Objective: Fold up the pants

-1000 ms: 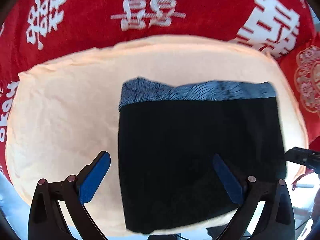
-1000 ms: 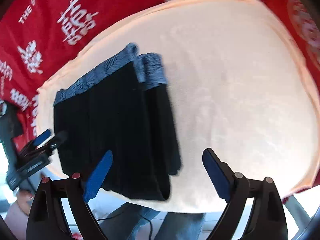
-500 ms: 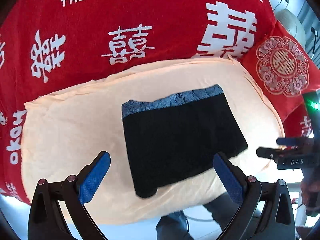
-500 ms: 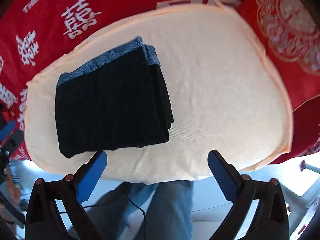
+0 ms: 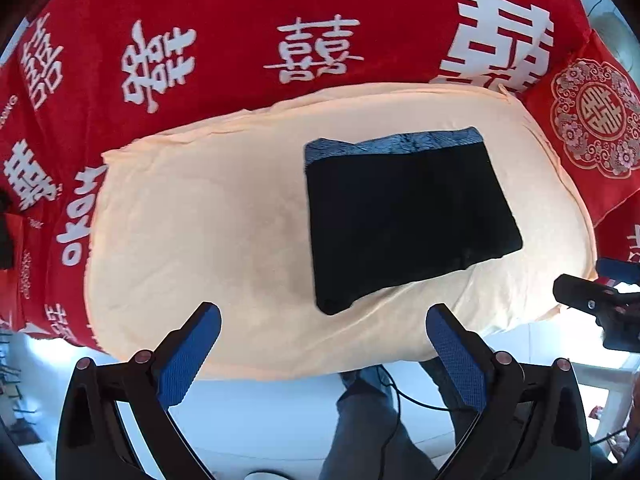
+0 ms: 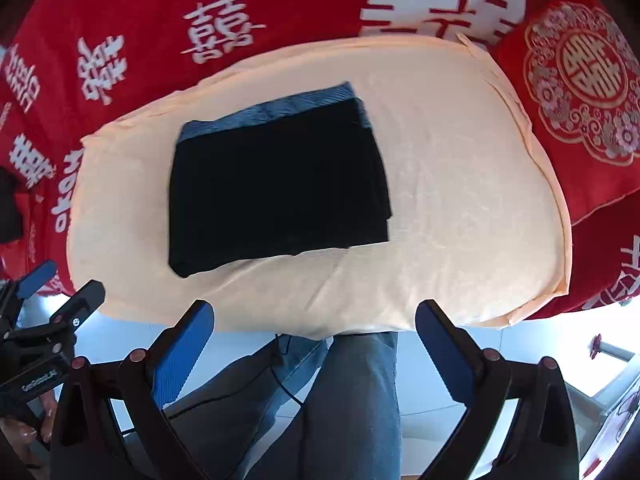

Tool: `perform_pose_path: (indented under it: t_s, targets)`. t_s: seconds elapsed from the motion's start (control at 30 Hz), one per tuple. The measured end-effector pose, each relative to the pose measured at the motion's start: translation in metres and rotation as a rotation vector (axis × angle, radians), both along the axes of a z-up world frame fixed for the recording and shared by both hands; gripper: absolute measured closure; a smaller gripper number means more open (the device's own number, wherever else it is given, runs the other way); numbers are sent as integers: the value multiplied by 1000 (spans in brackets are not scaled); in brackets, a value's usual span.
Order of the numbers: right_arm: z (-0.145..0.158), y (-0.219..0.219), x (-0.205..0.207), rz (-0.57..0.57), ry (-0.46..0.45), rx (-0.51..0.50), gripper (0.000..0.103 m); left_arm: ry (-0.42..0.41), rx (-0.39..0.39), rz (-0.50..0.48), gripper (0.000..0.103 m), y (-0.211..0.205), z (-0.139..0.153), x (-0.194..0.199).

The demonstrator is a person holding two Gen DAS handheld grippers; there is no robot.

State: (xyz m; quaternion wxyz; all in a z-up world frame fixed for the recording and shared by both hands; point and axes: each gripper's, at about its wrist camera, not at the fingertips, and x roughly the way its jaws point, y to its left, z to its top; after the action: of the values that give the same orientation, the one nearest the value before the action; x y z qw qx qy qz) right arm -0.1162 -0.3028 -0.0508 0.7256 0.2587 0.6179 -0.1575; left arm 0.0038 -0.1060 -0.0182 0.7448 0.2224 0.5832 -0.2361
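The black pants [image 5: 408, 216] lie folded into a compact rectangle on the peach cloth [image 5: 208, 232], with the blue patterned waistband along the far edge. They also show in the right wrist view [image 6: 276, 192]. My left gripper [image 5: 323, 354] is open and empty, held above the near edge of the cloth, well back from the pants. My right gripper [image 6: 314, 346] is open and empty, beyond the near edge, over the person's legs. Each gripper shows at the side of the other's view: the right one [image 5: 600, 300] and the left one [image 6: 48, 312].
The peach cloth [image 6: 460, 184] lies over a red cover with white characters [image 5: 312, 48]. A red cushion with a gold medallion [image 6: 580, 80] sits at the right. The person's jeans [image 6: 352, 400] and a black cable are below the near edge.
Both grippers have pulled back and up from the folded pants, which now look smaller and farther off. The pants have stayed in place on the cloth.
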Motion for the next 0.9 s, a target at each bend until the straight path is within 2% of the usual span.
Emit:
perform_pose_path:
  t_s: [0.23, 0.4, 0.6, 0.9]
  targets:
    - [22, 16, 15, 4, -7, -73, 2, -21, -2, 27, 0, 5, 9, 6]
    - [31, 22, 24, 34, -8, -117, 2, -50, 26, 20, 0, 3, 13, 3]
    - [32, 22, 30, 62, -4, -117, 2, -48, 25, 57, 0, 0, 17, 6]
    - [26, 12, 27, 94, 15, -112, 2, -25, 65, 46, 0, -18, 10, -6]
